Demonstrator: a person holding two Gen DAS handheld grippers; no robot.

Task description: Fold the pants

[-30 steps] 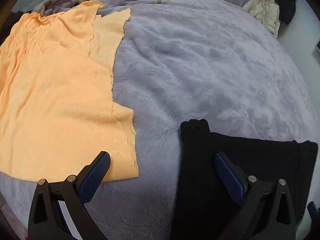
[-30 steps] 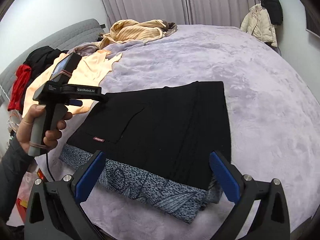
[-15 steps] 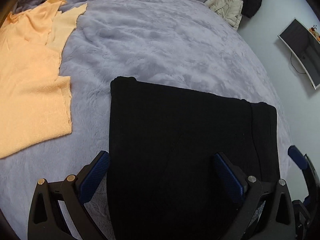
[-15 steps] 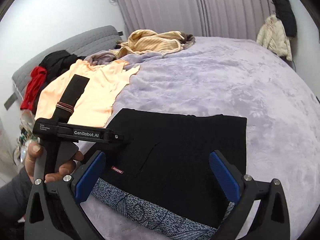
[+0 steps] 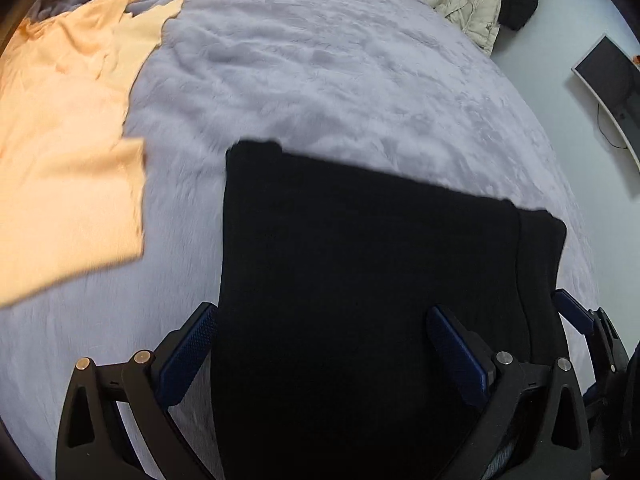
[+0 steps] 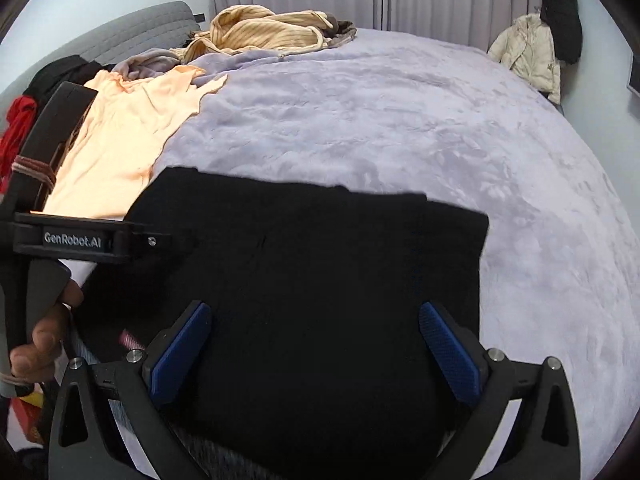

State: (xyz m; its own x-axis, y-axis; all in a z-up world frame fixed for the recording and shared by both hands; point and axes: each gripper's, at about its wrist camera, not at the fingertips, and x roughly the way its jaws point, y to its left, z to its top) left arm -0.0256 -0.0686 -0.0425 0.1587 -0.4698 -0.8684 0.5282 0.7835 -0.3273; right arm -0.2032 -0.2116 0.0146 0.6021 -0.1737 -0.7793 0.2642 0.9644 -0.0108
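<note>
Black folded pants (image 5: pixel 360 264) lie flat on the lilac bed cover, also filling the lower middle of the right wrist view as black pants (image 6: pixel 320 272). My left gripper (image 5: pixel 324 348) hovers open above their near edge, blue pads spread wide, nothing between them. My right gripper (image 6: pixel 316 348) is open too, over the same near edge. A patterned grey garment (image 6: pixel 216 454) peeks out under the pants at the front. A hand holds the left gripper's body (image 6: pixel 80 236) at the left of the right wrist view.
An orange top (image 5: pixel 68 152) lies spread on the bed's left side. Striped beige clothing (image 6: pixel 264 32) is piled at the far edge, red and black clothes (image 6: pixel 20 120) at far left. A cream jacket (image 6: pixel 528 52) hangs by the wall. Bare lilac bed cover (image 6: pixel 400 120) stretches beyond the pants.
Both grippers have moved in over the pants; the left one swung right from the orange top, the right one dropped closer. Both stay open.
</note>
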